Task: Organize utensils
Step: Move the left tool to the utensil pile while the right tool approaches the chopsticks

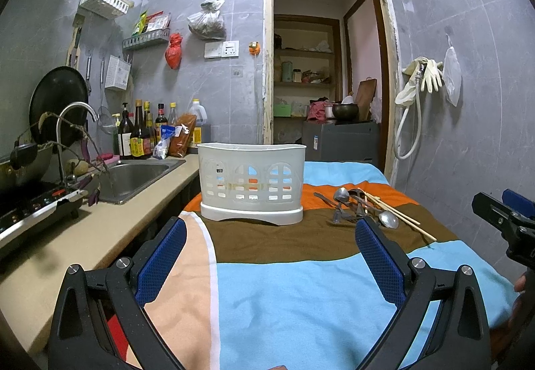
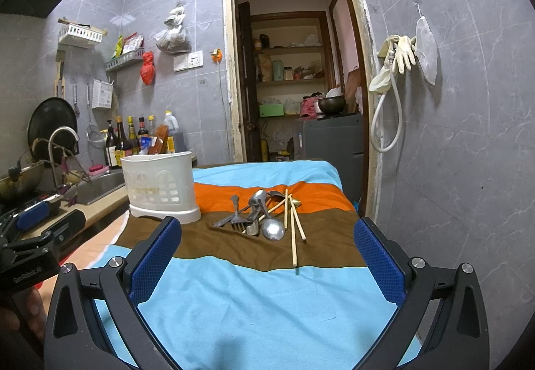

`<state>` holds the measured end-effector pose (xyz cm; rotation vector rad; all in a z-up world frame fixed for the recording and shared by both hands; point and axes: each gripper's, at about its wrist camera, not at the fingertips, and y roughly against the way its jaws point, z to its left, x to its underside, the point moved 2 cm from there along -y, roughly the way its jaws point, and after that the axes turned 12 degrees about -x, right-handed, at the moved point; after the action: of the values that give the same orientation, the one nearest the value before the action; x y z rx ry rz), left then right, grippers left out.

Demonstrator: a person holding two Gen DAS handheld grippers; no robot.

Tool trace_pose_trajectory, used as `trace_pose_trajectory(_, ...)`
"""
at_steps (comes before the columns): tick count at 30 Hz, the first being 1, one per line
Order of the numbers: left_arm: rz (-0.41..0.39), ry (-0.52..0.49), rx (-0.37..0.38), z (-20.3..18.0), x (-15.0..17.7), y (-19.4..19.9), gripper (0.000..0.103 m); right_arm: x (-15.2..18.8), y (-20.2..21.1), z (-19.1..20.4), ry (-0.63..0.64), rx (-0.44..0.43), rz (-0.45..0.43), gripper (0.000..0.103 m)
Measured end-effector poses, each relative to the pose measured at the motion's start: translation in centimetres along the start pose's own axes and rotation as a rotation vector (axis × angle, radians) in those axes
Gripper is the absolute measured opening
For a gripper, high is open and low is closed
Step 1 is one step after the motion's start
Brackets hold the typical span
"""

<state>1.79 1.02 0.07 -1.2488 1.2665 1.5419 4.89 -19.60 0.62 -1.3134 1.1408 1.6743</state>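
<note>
Utensils [image 2: 264,217] lie in a loose heap on the brown stripe of a striped cloth [image 2: 254,296], a little beyond the right gripper [image 2: 267,236] and to the right of a white caddy [image 2: 160,186]. Nearest each lens, both tools hang just above the blue part of the cloth. The right gripper's blue-padded fingers [image 2: 379,261] are spread wide with nothing between them; the left gripper [image 1: 271,238] is likewise spread and holds nothing. Their lower bodies run off the bottom of both views, and of the person only a dark sliver of hand shows at the picture edges.

In the heap, a fork [image 2: 236,214], a large spoon [image 2: 272,228] with its bowl toward the camera, a second spoon [image 2: 258,196] farther back and a few pale chopsticks [image 2: 294,236] can be told apart. The pieces cross and overlap, so the exact count and the darker items underneath are hard to make out. From the left wrist view the pile [image 1: 362,206] is partly hidden behind the gripper's right finger.

The caddy stands upright at the cloth's left side, where the brown and orange stripes meet; its inside is not visible from either view. Beyond, a sink [image 1: 133,176] sits in the counter at left, with bottles [image 1: 140,132] crowded behind it, their labels too blurred to read. An open doorway [image 2: 294,69] at the back shows dim shelves.
</note>
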Motion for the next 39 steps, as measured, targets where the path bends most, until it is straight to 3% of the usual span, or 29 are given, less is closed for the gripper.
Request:
trace_pose_trajectory(8, -0.025, -0.077, 0.042, -0.6, -1.3, -1.5, 0.099, -1.4, -1.7, 0.3, 0.081, -0.042, 0.0, 0.103)
trace_pose_trajectory(19, -0.1, -0.105, 0.099, -4.0, -6.5, -5.0, 0.099, -7.5, -4.3, -4.6, 0.099, -0.069, 0.027, 0.103)
trace_pose_trajectory(31, -0.032, -0.067, 0.139, -7.9, -7.7, -11.8, 0.099, -10.0, -10.6, -9.8, 0.065, -0.166, 0.106, 0.103)
trace_pose_trajectory(39, 0.042, -0.077, 0.216, -10.4, -6.9, -15.0, 0.098, -8.5, -14.8, -12.4, 0.005, -0.223, 0.209, 0.077)
